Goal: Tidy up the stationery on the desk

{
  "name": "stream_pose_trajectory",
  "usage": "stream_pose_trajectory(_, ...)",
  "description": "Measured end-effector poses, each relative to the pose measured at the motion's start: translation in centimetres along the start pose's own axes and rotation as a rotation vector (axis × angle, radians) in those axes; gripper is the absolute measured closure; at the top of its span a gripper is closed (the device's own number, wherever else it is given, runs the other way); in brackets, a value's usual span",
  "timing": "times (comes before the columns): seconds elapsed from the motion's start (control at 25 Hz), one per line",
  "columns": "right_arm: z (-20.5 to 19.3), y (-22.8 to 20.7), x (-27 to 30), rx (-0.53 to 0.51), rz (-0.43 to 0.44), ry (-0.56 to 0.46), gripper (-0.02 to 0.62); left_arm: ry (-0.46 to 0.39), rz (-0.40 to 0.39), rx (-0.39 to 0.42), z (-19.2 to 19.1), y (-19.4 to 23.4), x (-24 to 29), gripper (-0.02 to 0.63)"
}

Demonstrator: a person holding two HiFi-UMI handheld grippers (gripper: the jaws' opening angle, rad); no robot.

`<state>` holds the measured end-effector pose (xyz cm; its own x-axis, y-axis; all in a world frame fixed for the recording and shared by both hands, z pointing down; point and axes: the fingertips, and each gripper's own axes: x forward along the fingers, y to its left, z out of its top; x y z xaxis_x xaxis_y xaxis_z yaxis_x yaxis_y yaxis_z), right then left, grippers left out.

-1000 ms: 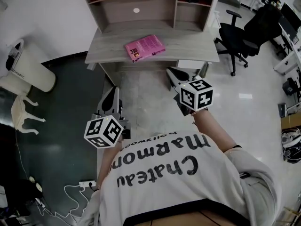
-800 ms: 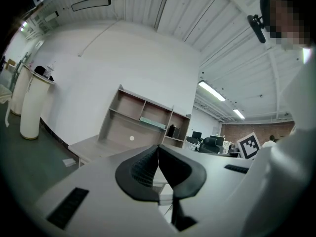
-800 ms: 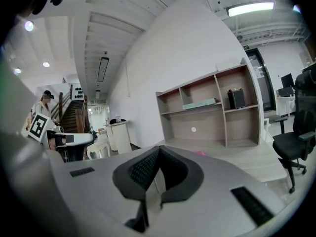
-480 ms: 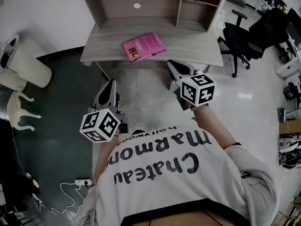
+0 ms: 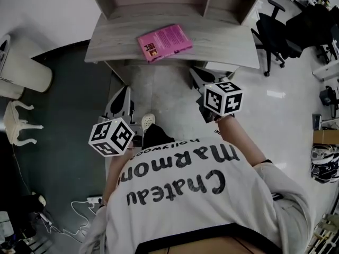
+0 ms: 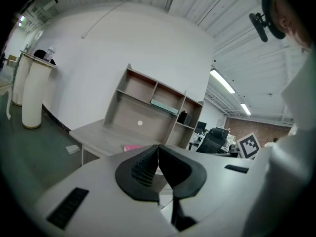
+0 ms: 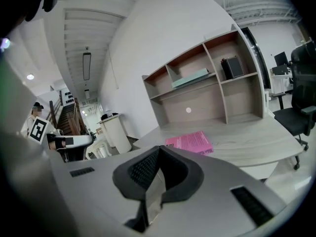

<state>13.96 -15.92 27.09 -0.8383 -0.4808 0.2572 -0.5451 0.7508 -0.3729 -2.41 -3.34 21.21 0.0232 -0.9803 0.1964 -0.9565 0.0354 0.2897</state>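
The desk (image 5: 222, 49) runs off the head view's top edge; print on the pink book (image 5: 164, 42) is unreadable. The thin book lies flat mid-desk on pale wood grain, well apart from the left gripper (image 5: 123, 93) and right gripper (image 5: 197, 77) short of the desk's front edge — ribbed black jaws pressed together, empty
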Motion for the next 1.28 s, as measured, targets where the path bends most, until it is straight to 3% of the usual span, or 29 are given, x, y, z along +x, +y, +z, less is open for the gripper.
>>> stream_pose_trajectory(0.32,-1.3,-1.7,6.9,0.133,-0.07,0.072,0.586,0.095,-0.027,-0.021,1.1,6.4,5.6,0.589)
stream_pose_trajectory(0.64,-0.4,-3.6,13.4,0.294,-0.168,0.057,0.586,0.146,-0.121,0.028,5.6,11.6,13.0,0.589)
stream_pose_trajectory(0.92,-1.8,-5.2,17.2,0.405,-0.263,0.059,0.586,0.239,-0.177,0.026,5.0,15.4,17.2,0.589)
stream_pose_trajectory(1.12,-4.1,-5.2,19.5,0.427,-0.303,0.093,0.586,0.292,-0.203,0.039,5.0,17.5,19.3,0.589)
stream_pose_trajectory(1.28,-6.5,-5.7,20.7,0.548,-0.3,0.099,0.584,0.323,-0.227,0.043,4.2,18.0,20.6,0.589)
